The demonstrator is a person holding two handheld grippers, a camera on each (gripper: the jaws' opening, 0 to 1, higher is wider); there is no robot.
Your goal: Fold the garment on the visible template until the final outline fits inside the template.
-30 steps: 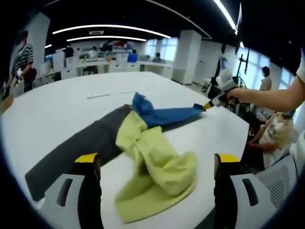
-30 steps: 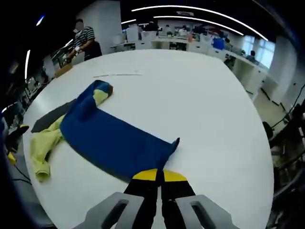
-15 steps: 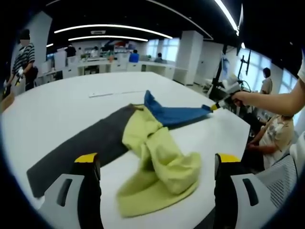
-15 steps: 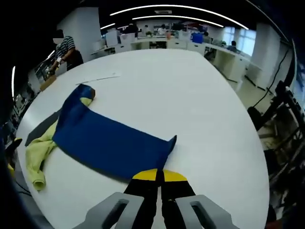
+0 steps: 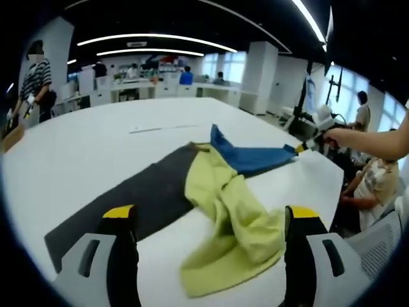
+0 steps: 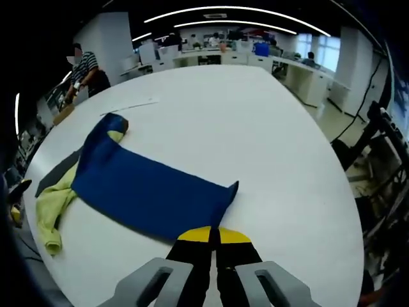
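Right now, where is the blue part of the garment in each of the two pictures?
Left gripper view: blue part right of centre, far side, its tip held by the right gripper.
Right gripper view: blue part left of centre, running down to the gripper.
Shared landmark: the yellow-green part beside it.

I see a white tabletop [image 5: 96,147] under bright ceiling lights [image 6: 230,9]. A person in stripes [image 6: 83,67] stands beyond its far edge.

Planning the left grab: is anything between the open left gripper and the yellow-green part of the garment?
Nothing visible. The left gripper is open, and the garment lies on the white table right ahead between its jaws.
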